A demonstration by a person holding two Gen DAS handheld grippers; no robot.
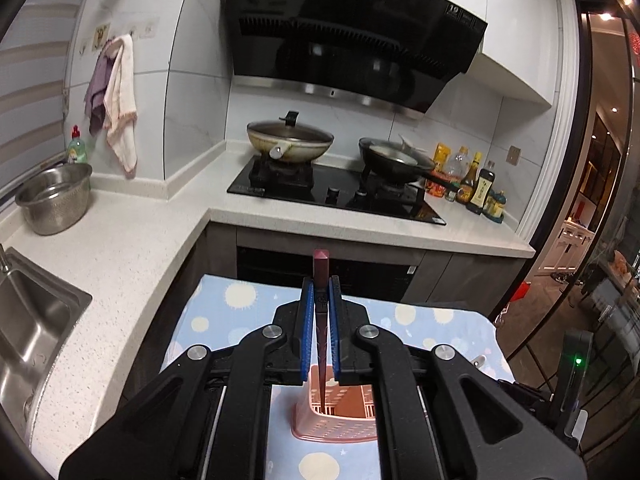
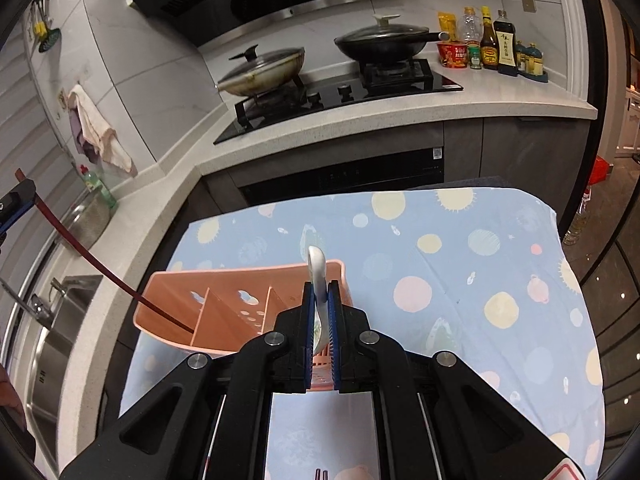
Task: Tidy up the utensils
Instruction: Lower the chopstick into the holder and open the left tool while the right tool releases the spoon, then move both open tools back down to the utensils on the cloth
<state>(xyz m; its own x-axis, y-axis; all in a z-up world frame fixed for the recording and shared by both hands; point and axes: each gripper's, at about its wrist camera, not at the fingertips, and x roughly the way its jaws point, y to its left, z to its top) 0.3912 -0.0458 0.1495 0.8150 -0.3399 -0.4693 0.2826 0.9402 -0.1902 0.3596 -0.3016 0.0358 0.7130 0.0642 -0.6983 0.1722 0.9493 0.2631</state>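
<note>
Nearest my left wrist camera is my left tool (image 1: 320, 316), its blue pads clenched on a dark red chopstick (image 1: 321, 280). The stick runs lengthwise between the pads: its square butt stands above them, and its thin tip points down and toward me, into the pink utensil caddy (image 1: 336, 420) that sits on the blue dotted cloth (image 1: 248, 304) over the desk. The tip looks to be already inside the caddy's rim, near its left side, so the caddy lies straight below my tool, and I judge the coming move to be a plain lowering along the stick's own axis.

Nearest my right wrist camera is my right tool (image 2: 320, 320), clamped tight on the handle of a white ceramic spoon (image 2: 318, 276). The spoon stands roughly upright, one end rising above the pads, the other dropping toward the caddy's (image 2: 208, 292) right-hand end. From here the caddy shows dividers making several compartments. The chopstick (image 2: 100, 268) slants in from the left, its tip in the leftmost compartment, my left tool (image 2: 16, 204) at the frame's edge. My right tool is nearer the right compartment, so the spoon belongs there.
</note>
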